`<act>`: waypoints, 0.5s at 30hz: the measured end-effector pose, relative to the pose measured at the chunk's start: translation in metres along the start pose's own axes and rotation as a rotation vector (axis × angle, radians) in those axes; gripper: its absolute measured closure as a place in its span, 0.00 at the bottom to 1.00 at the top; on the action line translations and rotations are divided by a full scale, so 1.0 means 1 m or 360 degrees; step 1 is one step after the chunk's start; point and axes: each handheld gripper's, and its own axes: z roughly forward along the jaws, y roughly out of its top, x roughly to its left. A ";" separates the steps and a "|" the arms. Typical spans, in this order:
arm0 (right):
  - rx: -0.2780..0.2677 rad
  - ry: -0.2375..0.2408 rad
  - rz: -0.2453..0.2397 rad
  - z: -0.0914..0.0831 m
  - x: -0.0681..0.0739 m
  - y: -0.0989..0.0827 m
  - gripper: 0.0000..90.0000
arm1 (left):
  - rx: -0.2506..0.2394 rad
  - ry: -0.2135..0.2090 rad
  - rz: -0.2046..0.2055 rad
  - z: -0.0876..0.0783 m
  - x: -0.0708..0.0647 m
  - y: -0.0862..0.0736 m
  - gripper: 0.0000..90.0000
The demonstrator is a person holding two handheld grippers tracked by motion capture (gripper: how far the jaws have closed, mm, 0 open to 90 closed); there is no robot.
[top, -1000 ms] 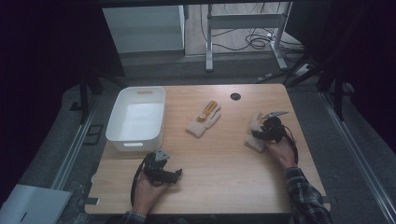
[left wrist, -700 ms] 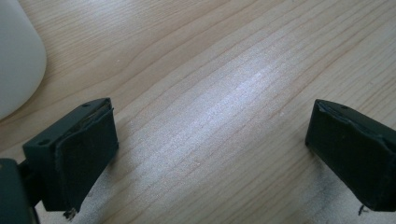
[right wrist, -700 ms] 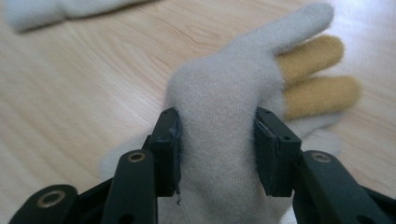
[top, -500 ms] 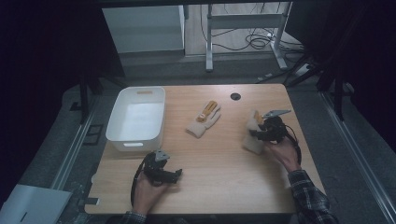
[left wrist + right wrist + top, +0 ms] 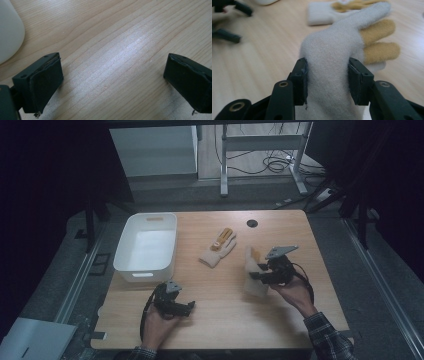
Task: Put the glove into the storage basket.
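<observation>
While one glove (image 5: 218, 249) lies mid-counter, we lift its mate.
Right gripper (image 5: 327, 80) jaws clamp the raised glove (image 5: 342, 55); left gripper (image 5: 112, 82) jaws gape, bin (image 5: 145, 247) unfilled.

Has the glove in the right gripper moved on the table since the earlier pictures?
Yes. The right gripper has carried its glove leftward, toward the other glove lying at the table centre, which kept its place.

We see the glove's (image 5: 332, 75) cuff cut off below the fingers (image 5: 300, 82), and a blurred far gripper (image 5: 227, 22).
</observation>
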 end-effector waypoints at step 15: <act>0.0187 0.0114 -0.0116 0.056 0.038 -0.026 0.53 | -0.0005 0.0000 -0.0014 0.000 -0.001 0.000 0.02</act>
